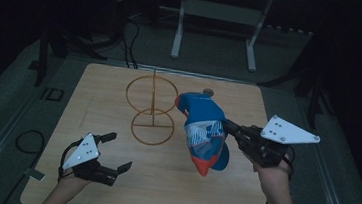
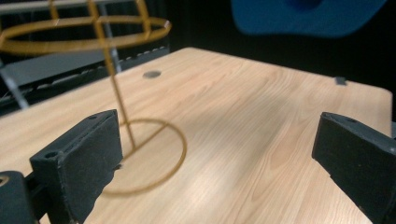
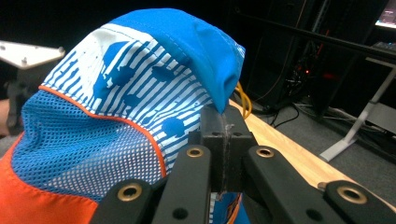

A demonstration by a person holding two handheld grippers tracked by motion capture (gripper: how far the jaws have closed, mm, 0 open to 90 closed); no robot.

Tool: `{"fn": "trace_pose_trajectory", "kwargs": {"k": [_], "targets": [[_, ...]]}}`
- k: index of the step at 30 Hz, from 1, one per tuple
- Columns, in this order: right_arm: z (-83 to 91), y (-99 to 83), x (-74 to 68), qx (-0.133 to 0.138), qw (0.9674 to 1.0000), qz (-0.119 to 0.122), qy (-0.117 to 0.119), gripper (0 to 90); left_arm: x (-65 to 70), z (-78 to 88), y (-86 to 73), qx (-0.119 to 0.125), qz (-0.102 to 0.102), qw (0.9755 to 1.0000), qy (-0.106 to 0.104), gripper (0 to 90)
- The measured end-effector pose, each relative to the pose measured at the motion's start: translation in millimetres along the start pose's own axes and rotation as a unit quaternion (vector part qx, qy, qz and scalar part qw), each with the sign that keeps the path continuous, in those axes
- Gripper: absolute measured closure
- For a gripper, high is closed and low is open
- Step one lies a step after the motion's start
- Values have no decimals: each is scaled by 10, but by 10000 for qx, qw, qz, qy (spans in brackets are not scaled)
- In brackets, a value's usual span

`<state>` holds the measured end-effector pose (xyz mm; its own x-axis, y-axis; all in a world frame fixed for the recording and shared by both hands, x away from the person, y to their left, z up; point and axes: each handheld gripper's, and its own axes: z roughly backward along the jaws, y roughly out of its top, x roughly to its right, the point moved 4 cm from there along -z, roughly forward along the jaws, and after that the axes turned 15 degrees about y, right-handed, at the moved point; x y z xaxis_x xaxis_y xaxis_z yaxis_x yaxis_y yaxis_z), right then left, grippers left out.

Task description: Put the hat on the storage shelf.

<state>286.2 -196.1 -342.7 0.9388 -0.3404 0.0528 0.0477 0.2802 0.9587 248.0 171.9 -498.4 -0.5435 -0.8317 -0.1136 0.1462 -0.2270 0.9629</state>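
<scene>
A blue, white and orange cap (image 1: 205,134) hangs in the air over the right half of the wooden table (image 1: 110,185). My right gripper (image 1: 227,128) is shut on its side, and in the right gripper view the jaws pinch the cap (image 3: 140,107) fabric. A gold wire stand (image 1: 151,110) with two rings on a post stands left of the cap, apart from it. My left gripper (image 1: 118,152) rests open near the table's front left, nothing between its fingers (image 2: 79,158). Its view looks at the stand (image 2: 116,88) and the cap's blue edge (image 2: 303,16) above.
A small dark round mark (image 1: 208,91) sits on the table behind the cap. White frame legs (image 1: 177,36) stand on the floor beyond the far edge. Cables (image 1: 29,140) lie on the floor at the left. Bare wood lies between the two grippers.
</scene>
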Motion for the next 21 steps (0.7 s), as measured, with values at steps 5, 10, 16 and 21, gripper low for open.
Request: {"fn": "trace_pose_trajectory", "kwargs": {"k": [5,10,16,21], "targets": [[-90,122,77,-23,10000,60,-35,899,-48,65,-298,-175,-50,9990,410,20],[-215,274,160,-34,9999,112,-55,899,-114,131,-524,-260,184,9972,683,21],[-449,499,270,-66,9998,176,-34,899,-171,170,-686,-376,275,9952,861,21],[-689,702,350,-45,9996,273,-6,899,-195,203,-734,-354,379,9946,903,21]]}}
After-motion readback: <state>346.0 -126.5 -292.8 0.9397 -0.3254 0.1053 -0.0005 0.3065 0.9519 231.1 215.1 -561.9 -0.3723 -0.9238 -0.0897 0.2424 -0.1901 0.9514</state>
